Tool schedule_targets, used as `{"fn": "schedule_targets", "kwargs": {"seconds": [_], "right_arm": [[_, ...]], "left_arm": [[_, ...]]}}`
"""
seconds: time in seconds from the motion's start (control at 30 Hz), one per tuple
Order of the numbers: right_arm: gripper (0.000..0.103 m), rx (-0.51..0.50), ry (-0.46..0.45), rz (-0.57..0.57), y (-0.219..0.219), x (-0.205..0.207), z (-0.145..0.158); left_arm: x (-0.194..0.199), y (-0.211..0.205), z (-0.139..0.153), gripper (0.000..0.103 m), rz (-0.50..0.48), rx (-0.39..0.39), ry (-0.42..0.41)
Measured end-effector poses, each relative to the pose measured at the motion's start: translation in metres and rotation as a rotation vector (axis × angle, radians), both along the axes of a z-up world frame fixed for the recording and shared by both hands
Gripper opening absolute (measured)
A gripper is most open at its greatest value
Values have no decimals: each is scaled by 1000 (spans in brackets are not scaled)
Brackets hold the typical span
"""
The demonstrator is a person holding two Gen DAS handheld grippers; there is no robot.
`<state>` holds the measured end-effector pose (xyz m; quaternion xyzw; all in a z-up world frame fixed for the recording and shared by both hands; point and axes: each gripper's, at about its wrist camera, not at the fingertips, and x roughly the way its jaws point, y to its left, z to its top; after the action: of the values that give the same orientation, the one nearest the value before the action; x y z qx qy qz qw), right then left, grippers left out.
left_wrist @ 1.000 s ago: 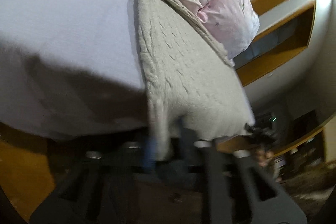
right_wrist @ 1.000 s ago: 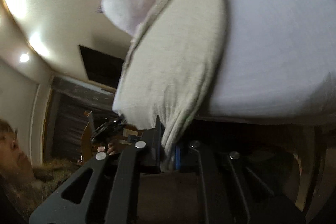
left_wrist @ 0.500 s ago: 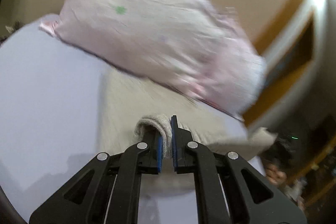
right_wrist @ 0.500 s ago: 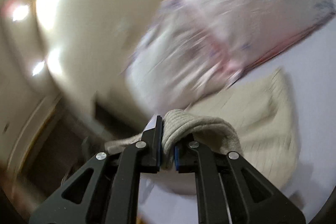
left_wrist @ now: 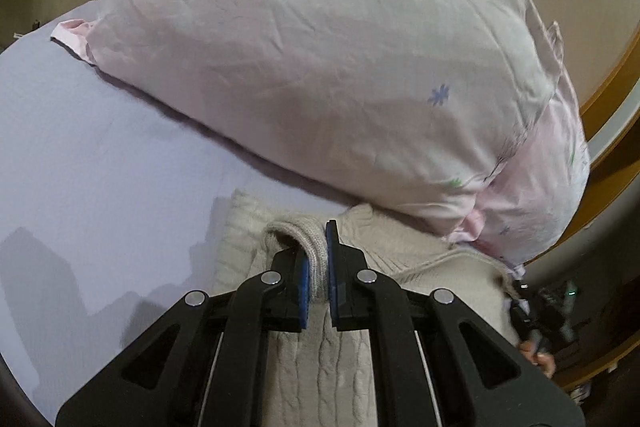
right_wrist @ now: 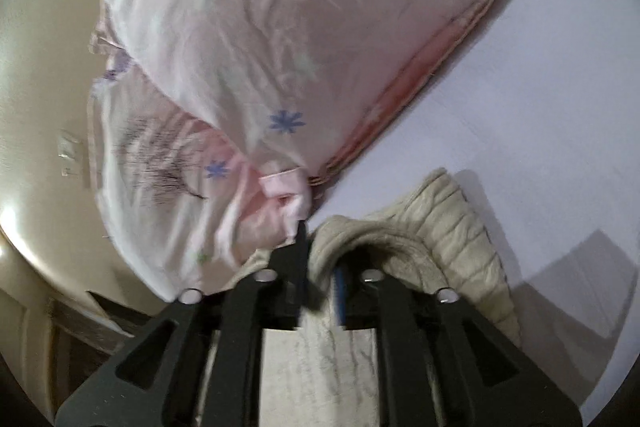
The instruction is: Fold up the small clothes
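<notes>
Cream cable-knit sweater (left_wrist: 320, 359) spread on lilac bed sheet (left_wrist: 100, 163), upper edge just below large pale-pink pillow with green and blue flower print (left_wrist: 320, 67). Left gripper (left_wrist: 318, 267) clenched on a folded ribbed edge of the knit, fabric pinched between blue pads (left_wrist: 304, 275). Right gripper (right_wrist: 320, 267) likewise closed around a bunched fold of the same garment (right_wrist: 452, 239), cloth draped over its right finger. Second pink pillow (right_wrist: 168, 163) lying beneath the first, next to cream wall (right_wrist: 36, 67). Right view slightly motion-blurred.
</notes>
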<state>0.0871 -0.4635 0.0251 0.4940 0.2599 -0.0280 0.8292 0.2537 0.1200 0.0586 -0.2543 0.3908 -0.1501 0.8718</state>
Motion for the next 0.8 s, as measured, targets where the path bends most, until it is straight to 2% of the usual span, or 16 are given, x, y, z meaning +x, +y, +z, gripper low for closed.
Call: {"fn": "schedule_targets", "kwargs": {"seconds": [0.03, 0.07, 0.13, 0.17, 0.2, 0.23, 0.27, 0.37, 0.43, 0.53, 0.6, 0.67, 0.73, 0.77, 0.8], "right_arm": [[28, -6, 1, -2, 2, 6, -2], [37, -19, 3, -9, 1, 6, -1], [93, -43, -32, -40, -5, -3, 11], [101, -70, -53, -78, -6, -10, 17], [101, -116, -59, -146, -6, -20, 24], [101, -135, -70, -162, -7, -26, 28], [101, -137, -84, -153, -8, -28, 30], [101, -102, -106, -142, -10, -36, 29], [101, -78, -112, -115, -10, -36, 25], [101, -78, -114, -83, -5, -33, 25], [101, -83, -113, -69, 0, -28, 27], [101, -80, -113, -65, 2, -28, 26], [101, -69, -117, -60, 2, -29, 25], [101, -59, -117, -56, 2, -28, 24], [101, -49, -116, -53, 1, -29, 22]], "left_arm": [[2, 2, 3, 7, -19, -21, 8], [4, 2, 4, 11, -30, -33, 11], [0, 7, 10, 29, -51, -73, 2], [-4, 12, 14, 58, -31, -70, -9], [-12, 17, 19, 82, 14, -39, -35], [-20, 21, 22, 83, 37, -20, -60], [-25, 24, 22, 83, 31, -20, -66], [-36, 28, 10, 82, -8, -19, 2], [-39, 23, -3, 78, -46, -2, 54], [-39, 19, -19, 71, -82, -19, 123], [-37, 17, -28, 63, -83, -8, 162], [-38, 19, -30, 59, -73, -9, 156], [-38, 23, -35, 50, -60, -48, 179], [-38, 26, -37, 45, -40, -77, 186], [-38, 27, -40, 33, -29, -103, 196]]}}
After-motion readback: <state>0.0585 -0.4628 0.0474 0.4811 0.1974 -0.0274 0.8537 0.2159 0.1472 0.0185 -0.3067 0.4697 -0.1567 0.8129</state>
